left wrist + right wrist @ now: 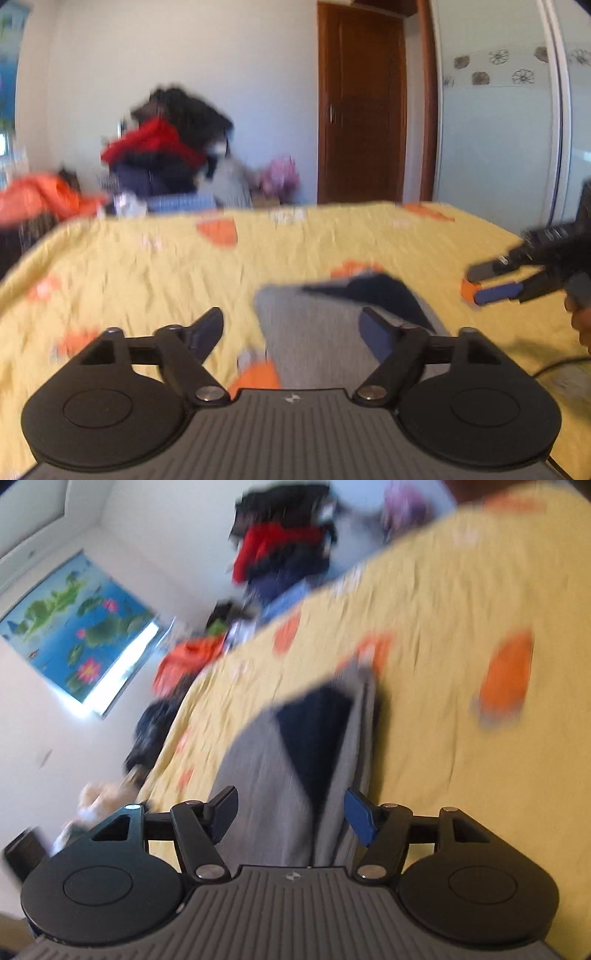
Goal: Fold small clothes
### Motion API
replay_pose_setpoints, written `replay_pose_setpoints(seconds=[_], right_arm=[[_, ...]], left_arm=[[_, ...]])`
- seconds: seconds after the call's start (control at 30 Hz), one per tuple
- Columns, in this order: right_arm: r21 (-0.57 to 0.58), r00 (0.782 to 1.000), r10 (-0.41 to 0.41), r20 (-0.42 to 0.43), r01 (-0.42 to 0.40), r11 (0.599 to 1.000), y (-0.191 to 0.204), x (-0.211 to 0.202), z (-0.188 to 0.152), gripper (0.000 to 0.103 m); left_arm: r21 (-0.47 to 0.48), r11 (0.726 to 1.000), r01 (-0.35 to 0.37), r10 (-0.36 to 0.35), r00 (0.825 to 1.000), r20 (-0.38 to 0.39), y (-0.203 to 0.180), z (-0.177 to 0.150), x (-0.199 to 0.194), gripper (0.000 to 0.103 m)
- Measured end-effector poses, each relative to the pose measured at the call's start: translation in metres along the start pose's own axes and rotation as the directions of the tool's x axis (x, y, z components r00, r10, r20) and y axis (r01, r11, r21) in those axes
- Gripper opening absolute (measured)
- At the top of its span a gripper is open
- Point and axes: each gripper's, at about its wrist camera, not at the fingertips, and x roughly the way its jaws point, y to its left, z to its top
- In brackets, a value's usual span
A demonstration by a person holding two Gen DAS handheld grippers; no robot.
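A small grey garment with a dark navy part (317, 332) lies on the yellow bedspread (147, 280). My left gripper (291, 332) is open above the garment's near left part, with nothing between its fingers. My right gripper (480, 284) shows at the right edge of the left wrist view, open, hovering above the bed to the right of the garment. In the tilted right wrist view the same garment (266, 760) lies straight ahead and the right gripper (291, 816) is open over its near end. Both views are blurred.
The bedspread (443, 635) has orange patches. Beyond its far edge is a pile of red, black and orange clothes (166, 147). A brown door (362, 110) and a pale wardrobe (498, 129) stand at the back right. A cable (561, 363) lies on the bed at the right.
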Motion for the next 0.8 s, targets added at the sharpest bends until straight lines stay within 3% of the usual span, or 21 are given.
replay_pose_setpoints(seconds=[0.07, 0.13, 0.2, 0.27, 0.33, 0.37, 0.47, 0.53, 0.67, 0.8], right_arm=[[0.002, 0.998, 0.011, 0.064, -0.011, 1.000, 0.008, 0.018, 0.021, 0.068], [0.038, 0.996, 0.038, 0.085, -0.041, 0.998, 0.013, 0.047, 0.037, 0.069], [0.079, 0.998, 0.051, 0.048, -0.055, 0.995, 0.016, 0.085, 0.047, 0.069], [0.069, 1.000, 0.015, -0.009, -0.014, 0.997, 0.020, 0.122, 0.050, 0.069], [0.028, 0.994, -0.061, -0.090, 0.064, 0.998, 0.020, 0.153, 0.044, 0.068], [-0.001, 0.984, -0.125, -0.127, 0.126, 0.992, 0.017, 0.166, 0.038, 0.058], [-0.069, 0.981, -0.179, -0.074, 0.175, 0.982, 0.014, 0.175, 0.029, 0.055], [-0.026, 0.983, -0.173, -0.067, 0.172, 0.985, 0.008, 0.182, 0.035, 0.055], [-0.114, 0.976, -0.204, -0.071, 0.195, 0.974, 0.013, 0.190, 0.040, 0.056], [-0.133, 0.973, -0.226, -0.055, 0.217, 0.967, 0.022, 0.169, 0.033, 0.059]], left_arm=[[0.015, 0.999, 0.043, -0.042, 0.999, -0.010, -0.016, 0.002, 0.027, 0.081], [0.048, 0.998, 0.032, -0.030, 0.999, -0.041, -0.034, -0.001, 0.057, 0.081], [0.060, 0.998, 0.019, -0.013, 0.995, -0.095, -0.047, -0.005, 0.083, 0.080], [0.042, 0.999, 0.025, -0.018, 0.989, -0.145, -0.049, -0.012, 0.102, 0.080], [0.016, 0.999, 0.027, -0.023, 0.977, -0.212, -0.048, -0.026, 0.118, 0.080], [0.021, 1.000, 0.019, -0.014, 0.980, -0.199, -0.048, -0.034, 0.120, 0.080], [0.064, 0.998, -0.012, 0.023, 0.986, -0.168, -0.060, -0.042, 0.121, 0.080], [0.036, 0.999, -0.007, 0.013, 0.984, -0.180, -0.057, -0.038, 0.127, 0.080], [0.037, 0.999, 0.004, 0.002, 0.985, -0.170, -0.054, -0.037, 0.126, 0.081], [0.054, 0.999, -0.005, 0.014, 0.985, -0.170, -0.055, -0.032, 0.111, 0.081]])
